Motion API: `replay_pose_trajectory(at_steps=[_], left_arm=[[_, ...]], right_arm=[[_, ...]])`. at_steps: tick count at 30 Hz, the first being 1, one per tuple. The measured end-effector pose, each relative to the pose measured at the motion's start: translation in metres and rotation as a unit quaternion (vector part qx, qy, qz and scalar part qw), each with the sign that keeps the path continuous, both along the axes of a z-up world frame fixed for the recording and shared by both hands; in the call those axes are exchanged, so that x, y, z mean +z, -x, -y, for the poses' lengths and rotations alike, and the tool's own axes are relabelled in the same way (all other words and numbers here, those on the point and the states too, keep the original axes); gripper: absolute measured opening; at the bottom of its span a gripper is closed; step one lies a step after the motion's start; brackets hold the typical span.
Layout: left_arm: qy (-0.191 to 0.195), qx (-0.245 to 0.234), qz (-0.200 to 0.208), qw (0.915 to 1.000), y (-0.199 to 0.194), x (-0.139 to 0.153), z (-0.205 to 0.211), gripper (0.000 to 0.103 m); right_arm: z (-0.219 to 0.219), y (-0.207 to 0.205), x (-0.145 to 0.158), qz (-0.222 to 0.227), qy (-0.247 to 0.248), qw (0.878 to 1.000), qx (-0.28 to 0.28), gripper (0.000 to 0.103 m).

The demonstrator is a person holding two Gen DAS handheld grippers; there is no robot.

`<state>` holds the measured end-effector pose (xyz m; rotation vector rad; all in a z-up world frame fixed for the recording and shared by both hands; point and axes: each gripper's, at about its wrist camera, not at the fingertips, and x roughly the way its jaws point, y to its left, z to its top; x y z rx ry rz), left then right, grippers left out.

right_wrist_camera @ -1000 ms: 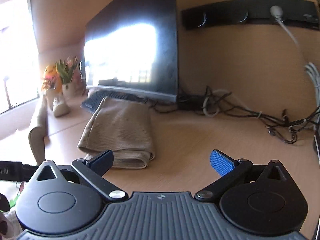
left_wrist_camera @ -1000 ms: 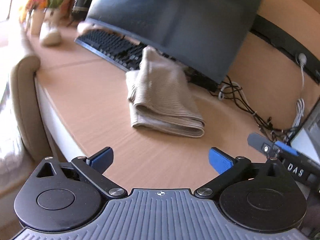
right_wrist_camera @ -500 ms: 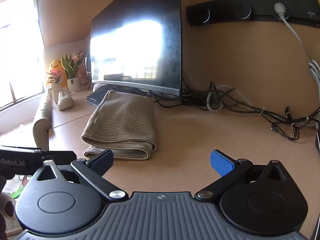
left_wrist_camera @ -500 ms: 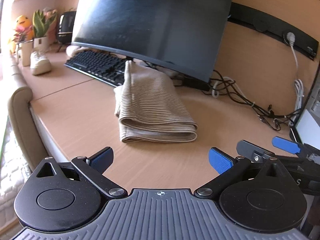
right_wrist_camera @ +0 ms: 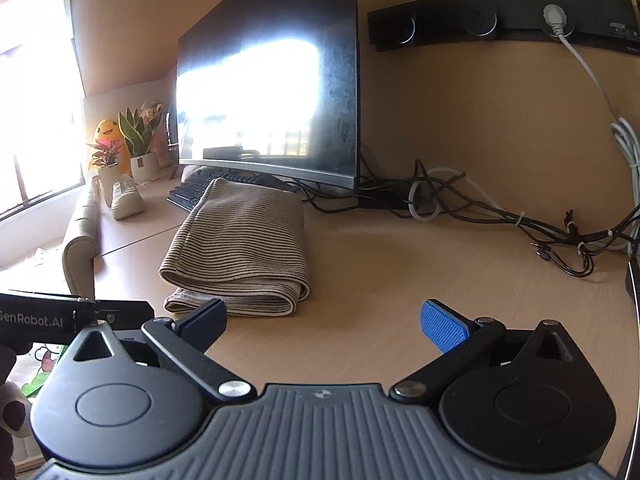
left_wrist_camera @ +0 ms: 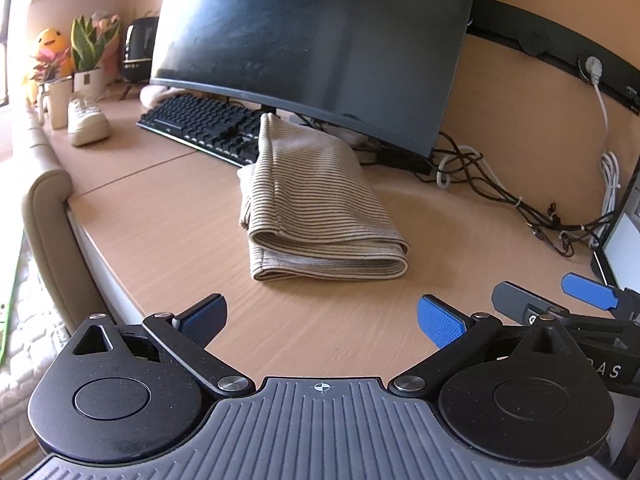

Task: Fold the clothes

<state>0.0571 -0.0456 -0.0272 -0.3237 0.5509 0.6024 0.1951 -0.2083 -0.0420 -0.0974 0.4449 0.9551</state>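
From the left wrist view, the left gripper (left_wrist_camera: 322,322) with blue pads is spread wide and holds nothing. It hangs above the light wooden desk (left_wrist_camera: 160,216). Ahead of it, a bit past the fingertips and not touching them, lies the folded beige cloth with thin dark stripes (left_wrist_camera: 312,208). The cloth lies flat on the desk in a neat pile, with its thick folded edge facing the gripper. Its far end touches the black keyboard (left_wrist_camera: 200,124), under the big dark curved screen (left_wrist_camera: 320,40). Far off on the left, a small white pot (left_wrist_camera: 86,82) holds a green spiky plant (left_wrist_camera: 86,46). A tall cream cup (left_wrist_camera: 58,102) stands beside a small white shoe (left_wrist_camera: 86,120). The right gripper (left_wrist_camera: 576,300) peeks in at the right edge.

From the right wrist view, the right gripper (right_wrist_camera: 324,322) is wide apart too, with nothing in it. The striped cloth (right_wrist_camera: 240,240) lies ahead and to the left, with its near edge just past the left fingertip (right_wrist_camera: 208,320). I cannot tell if they touch. A white pot (right_wrist_camera: 144,162) holds the spiky plant (right_wrist_camera: 136,132), and another pot (right_wrist_camera: 106,176) holds a pink leafy plant (right_wrist_camera: 106,150). A tangle of dark cables (right_wrist_camera: 500,220) lies on the desk by the wall.
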Motion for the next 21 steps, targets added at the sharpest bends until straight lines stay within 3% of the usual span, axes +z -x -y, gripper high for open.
replay_pose_trajectory(at_steps=[21], left_arm=[[0.012, 0.025, -0.001, 0.9996, 0.015, 0.000, -0.003, 0.103]], right_arm=[[-0.001, 0.012, 0.003, -0.002, 0.000, 1.000, 0.026, 0.103]])
